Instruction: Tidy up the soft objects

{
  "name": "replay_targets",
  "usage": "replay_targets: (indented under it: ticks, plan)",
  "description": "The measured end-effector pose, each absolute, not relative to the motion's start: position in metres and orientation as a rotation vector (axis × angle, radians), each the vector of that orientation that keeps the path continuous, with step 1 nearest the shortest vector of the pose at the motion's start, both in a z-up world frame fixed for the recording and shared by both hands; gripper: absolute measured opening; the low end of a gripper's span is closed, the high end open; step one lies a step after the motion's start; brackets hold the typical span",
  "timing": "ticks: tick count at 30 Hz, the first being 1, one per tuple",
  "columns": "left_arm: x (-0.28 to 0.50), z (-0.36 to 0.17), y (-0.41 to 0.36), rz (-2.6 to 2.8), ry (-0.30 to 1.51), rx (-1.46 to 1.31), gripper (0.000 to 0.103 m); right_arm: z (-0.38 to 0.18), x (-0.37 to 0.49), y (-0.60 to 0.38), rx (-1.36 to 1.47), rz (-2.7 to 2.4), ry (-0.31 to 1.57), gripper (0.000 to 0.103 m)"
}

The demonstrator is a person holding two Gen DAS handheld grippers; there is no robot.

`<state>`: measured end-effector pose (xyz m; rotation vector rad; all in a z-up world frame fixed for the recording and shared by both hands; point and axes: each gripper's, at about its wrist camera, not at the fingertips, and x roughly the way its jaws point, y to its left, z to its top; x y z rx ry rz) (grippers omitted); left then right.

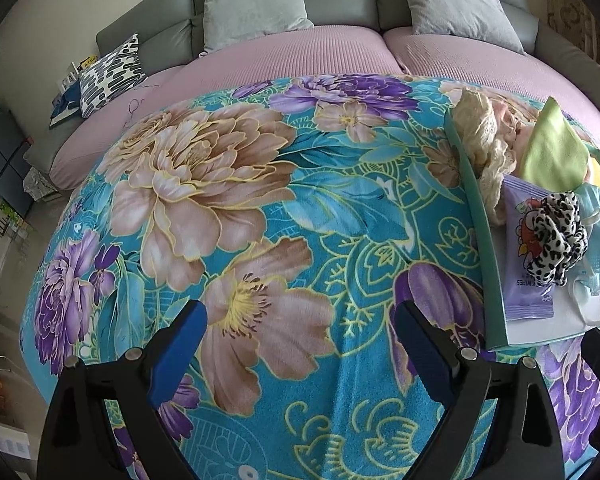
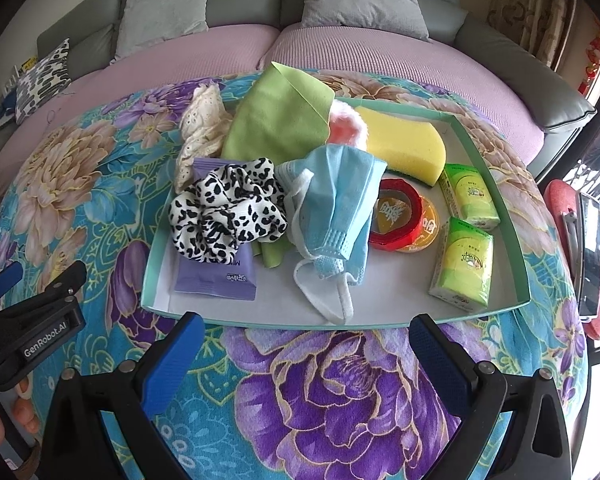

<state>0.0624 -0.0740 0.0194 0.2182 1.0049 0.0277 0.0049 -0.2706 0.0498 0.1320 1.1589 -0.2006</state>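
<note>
The left hand-held gripper (image 1: 300, 340) is held wide apart and empty over the floral turquoise fleece blanket (image 1: 260, 200). To its right, a shallow mint-green cardboard tray (image 2: 496, 184) is seen, where a black-and-white spotted fabric scrunchie (image 2: 224, 212) is piled beside a crumpled pale-blue face mask (image 2: 340, 196). The right hand-held gripper (image 2: 306, 356), likewise spread and empty, is held just before it.
</note>
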Motion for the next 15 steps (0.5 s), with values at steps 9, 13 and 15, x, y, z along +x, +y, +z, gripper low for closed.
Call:
replay_targets:
  ticks: [9,13,15]
  plan:
    - [0.0654,0.0144,-0.0759,0.035,1.015,0.229,0.095,0.0474,0.0072,-0.2708,0.134,-0.195,1.156,0.103]
    - [0.0673,0.0118,-0.078,0.035,1.019,0.238,0.095,0.0446,0.0089,-0.2732,0.145,-0.196,1.159,0.103]
    - [0.0683,0.0106,-0.0793,0.032,1.021,0.242,0.095,0.0424,0.0101,-0.2742,0.147,-0.201,1.164,0.103]
